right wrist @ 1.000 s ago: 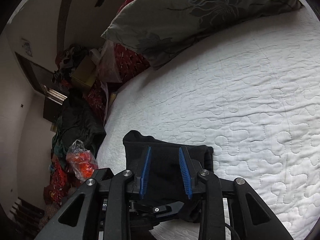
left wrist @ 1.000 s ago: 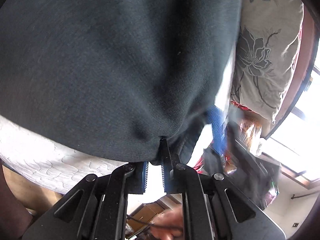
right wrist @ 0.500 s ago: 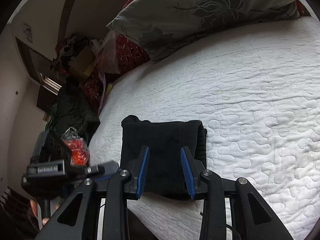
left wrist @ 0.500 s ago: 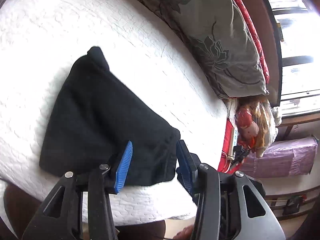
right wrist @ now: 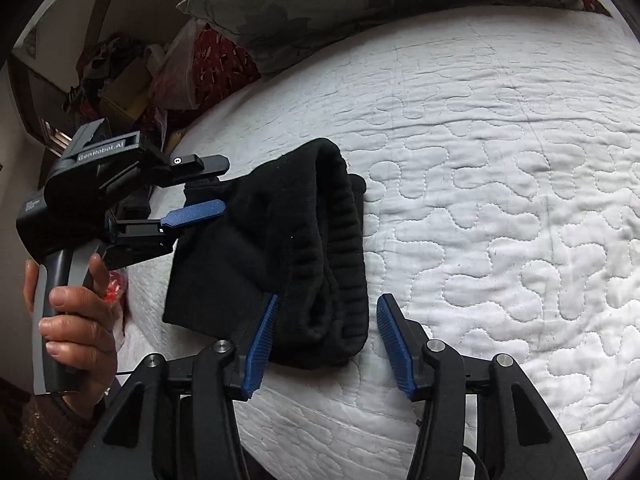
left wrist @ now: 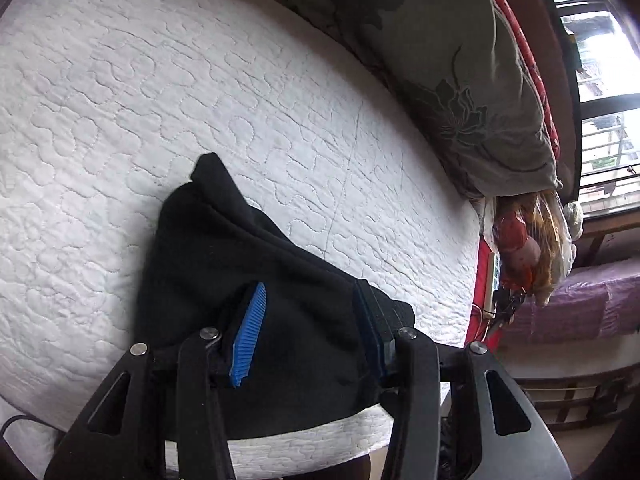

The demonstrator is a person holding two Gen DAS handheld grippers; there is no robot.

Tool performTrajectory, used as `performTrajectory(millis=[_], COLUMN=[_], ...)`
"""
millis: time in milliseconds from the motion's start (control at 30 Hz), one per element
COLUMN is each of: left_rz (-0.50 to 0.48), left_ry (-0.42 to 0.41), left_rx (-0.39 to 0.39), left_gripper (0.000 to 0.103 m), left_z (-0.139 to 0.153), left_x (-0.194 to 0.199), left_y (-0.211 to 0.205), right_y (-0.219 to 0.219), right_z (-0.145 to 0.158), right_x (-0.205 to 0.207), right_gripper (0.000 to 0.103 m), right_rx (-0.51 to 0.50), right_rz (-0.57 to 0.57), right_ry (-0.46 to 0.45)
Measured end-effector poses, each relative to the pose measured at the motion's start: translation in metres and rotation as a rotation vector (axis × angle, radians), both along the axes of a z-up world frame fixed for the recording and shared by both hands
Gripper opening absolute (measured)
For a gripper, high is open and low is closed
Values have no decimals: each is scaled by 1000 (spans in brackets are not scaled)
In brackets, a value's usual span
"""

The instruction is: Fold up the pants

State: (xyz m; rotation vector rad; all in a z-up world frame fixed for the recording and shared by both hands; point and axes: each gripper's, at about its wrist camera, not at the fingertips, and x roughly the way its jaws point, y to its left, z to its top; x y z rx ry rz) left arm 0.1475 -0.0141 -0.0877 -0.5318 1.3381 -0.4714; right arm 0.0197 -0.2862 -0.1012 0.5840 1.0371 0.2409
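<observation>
The black pants point(right wrist: 280, 240) lie folded into a small bundle near the front edge of the white quilted bed point(right wrist: 500, 200). In the left wrist view the pants point(left wrist: 248, 264) fill the lower middle. My left gripper point(left wrist: 312, 324) is open and empty, just above the near end of the bundle; it also shows in the right wrist view point(right wrist: 216, 186) at the bundle's left side, held by a hand. My right gripper point(right wrist: 326, 346) is open and empty, its jaws standing either side of the bundle's ribbed near end, above it.
A grey flowered pillow point(left wrist: 460, 80) lies along the far side of the bed, with red bedding behind it. Plastic bags point(left wrist: 528, 240) and clutter point(right wrist: 120, 76) sit beside the bed. A window point(left wrist: 600, 80) is at the right.
The left gripper let go of the pants and drew back with its jaws open. The pants now lie folded on the bed. The right gripper opened wider and shifted right along the bundle.
</observation>
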Motion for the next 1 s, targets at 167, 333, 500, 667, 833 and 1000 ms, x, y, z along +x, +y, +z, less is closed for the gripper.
performTrajectory(millis=[167,333,500,667,833,1000], left_rz=[-4,-12,-68,-121,-126,-126], left_ry=[-92,-56,-27,20,11,38], left_rx=[81,90,87,44,-80,-146], left_gripper=[52,53,53,64,79,77], left_z=[13,-6,-23,-46,-49,-52], left_x=[-19,-20,-13,-10,-8,-4], left_y=[47,72,59,39,39,36], right_y=[-29,-27,-12,-5,-3,-11], right_z=[21,11,-12,-21,-31,-44], right_x=[-9,5,27,34,34,35], right_gripper=[58,63,63,66,66,59], right_rx=[161,166,151,189,285,365], right_rz=[-79,-88,-99,-88,-48,-78], right_ry=[-21,35,96,99,97,100])
